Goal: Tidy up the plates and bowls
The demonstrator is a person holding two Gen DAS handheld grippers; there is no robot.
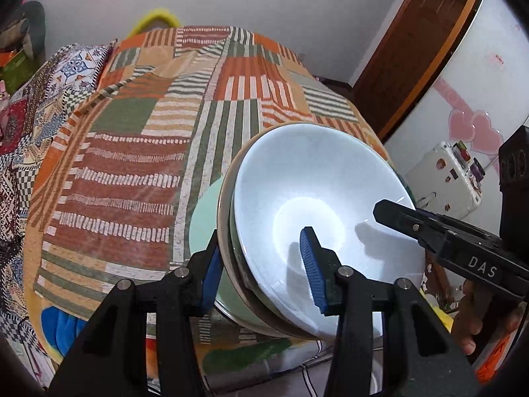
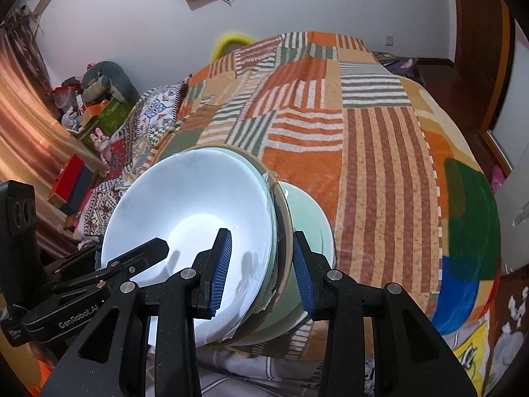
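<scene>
A stack of nested bowls is held tilted over the near edge of the bed. The white bowl (image 1: 314,178) (image 2: 185,205) is on top, with a tan-rimmed bowl and pale green bowls (image 1: 241,311) (image 2: 307,218) under it. My left gripper (image 1: 263,274) is shut on the stack's rim, one blue pad inside the white bowl and one outside against the green one. My right gripper (image 2: 263,271) clamps the opposite rim the same way. Each gripper shows in the other's view: the right gripper (image 1: 429,231) and the left gripper (image 2: 132,261). I cannot tell whether the stack touches the bed.
A striped patchwork blanket (image 1: 158,152) (image 2: 380,152) covers the bed, and a patterned quilt (image 1: 29,122) lies along its left side. A white suitcase (image 1: 446,178) and a wooden door (image 1: 413,49) are to the right. A hand (image 1: 476,314) holds the right gripper.
</scene>
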